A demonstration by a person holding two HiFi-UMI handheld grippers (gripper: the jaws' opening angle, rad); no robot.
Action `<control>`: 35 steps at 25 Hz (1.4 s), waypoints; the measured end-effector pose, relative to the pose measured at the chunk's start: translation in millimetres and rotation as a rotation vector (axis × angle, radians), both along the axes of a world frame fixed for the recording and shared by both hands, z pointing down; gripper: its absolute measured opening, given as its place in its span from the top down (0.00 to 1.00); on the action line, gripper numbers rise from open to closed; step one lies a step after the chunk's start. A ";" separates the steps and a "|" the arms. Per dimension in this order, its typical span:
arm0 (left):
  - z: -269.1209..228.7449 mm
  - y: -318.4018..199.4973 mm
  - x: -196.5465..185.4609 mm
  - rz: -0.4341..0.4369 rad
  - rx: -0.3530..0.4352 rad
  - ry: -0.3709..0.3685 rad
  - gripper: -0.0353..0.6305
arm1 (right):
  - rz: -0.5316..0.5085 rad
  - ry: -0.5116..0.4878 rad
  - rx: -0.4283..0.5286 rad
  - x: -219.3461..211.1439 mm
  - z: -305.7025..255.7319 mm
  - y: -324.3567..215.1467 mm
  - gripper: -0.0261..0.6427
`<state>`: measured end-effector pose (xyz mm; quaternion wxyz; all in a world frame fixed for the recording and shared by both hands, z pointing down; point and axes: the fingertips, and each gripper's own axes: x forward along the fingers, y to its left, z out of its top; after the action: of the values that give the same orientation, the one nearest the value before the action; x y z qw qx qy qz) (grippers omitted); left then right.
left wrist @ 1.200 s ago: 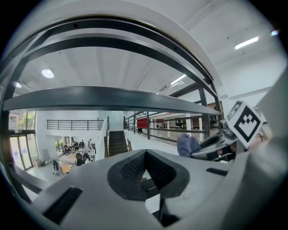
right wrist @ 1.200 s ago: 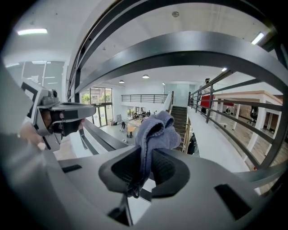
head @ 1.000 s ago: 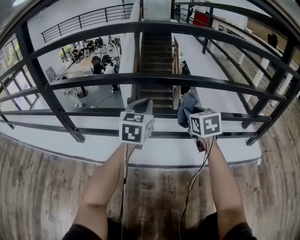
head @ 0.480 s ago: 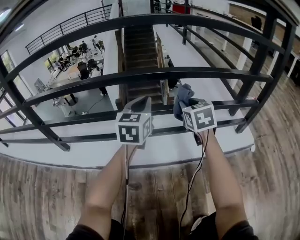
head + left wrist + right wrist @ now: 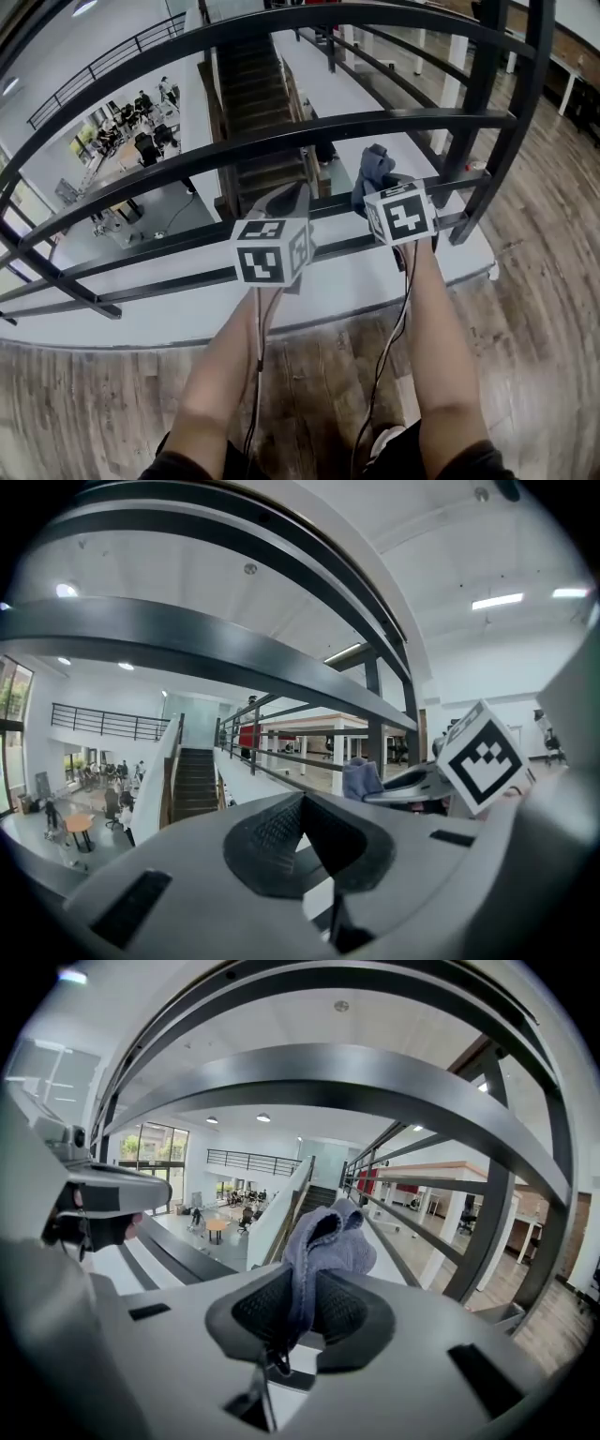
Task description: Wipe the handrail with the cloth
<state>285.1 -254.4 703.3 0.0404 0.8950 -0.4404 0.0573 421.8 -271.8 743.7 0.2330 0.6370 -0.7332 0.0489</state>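
Right gripper view: your right gripper pinches blue-grey cloth, bunched end poking up past jaws. Handrail arcs overhead, cloth apart from it. Left gripper view: your left gripper pressed together (tips meeting), nothing between. Head view: both grippers side by side at lower bars, your forearms over wood floor.

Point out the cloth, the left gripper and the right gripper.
cloth [image 5: 330, 1239]: right gripper view, bunched fold above the jaws.
left gripper [image 5: 302, 799]: left gripper view, where its shut tips meet.
right gripper [image 5: 300, 1281]: right gripper view, between tips pinching the cloth.
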 end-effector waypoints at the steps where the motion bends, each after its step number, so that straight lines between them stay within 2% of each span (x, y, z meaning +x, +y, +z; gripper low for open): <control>1: -0.7 -0.1 11.5 0.010 0.000 0.000 0.94 | 0.015 0.008 0.006 11.1 -0.9 -0.1 0.86; 4: -3.2 -0.8 45.6 0.039 -0.002 -0.009 0.94 | 0.062 0.023 0.029 45.4 -4.5 1.7 0.86; 9: -7.5 -3.3 105.0 0.096 0.000 -0.033 0.94 | 0.124 -0.014 0.055 105.8 -2.3 4.1 0.86; 16: -4.9 6.1 193.6 0.183 -0.025 -0.016 0.94 | 0.188 0.059 0.042 196.7 -3.8 4.0 0.86; 21: 1.9 11.8 237.9 0.220 -0.038 -0.005 0.94 | 0.245 0.112 0.038 262.6 -4.3 6.7 0.86; 25: 4.9 10.6 262.3 0.238 -0.047 -0.001 0.94 | 0.292 0.165 0.041 298.3 -6.2 10.5 0.86; 29: 9.3 10.7 273.2 0.250 -0.058 0.001 0.94 | 0.303 0.166 0.058 308.6 -7.2 11.4 0.86; 32: 12.5 8.9 264.8 0.241 -0.066 0.010 0.94 | 0.327 0.183 0.064 306.8 -7.6 11.0 0.86; 35: 14.4 7.0 236.7 0.201 -0.055 0.003 0.94 | 0.355 0.250 0.154 286.1 -20.9 13.4 0.86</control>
<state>521.7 -247.4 717.6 0.0595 0.9333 -0.3466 0.0719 708.0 -258.4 722.8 0.2607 0.7731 -0.5764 -0.0462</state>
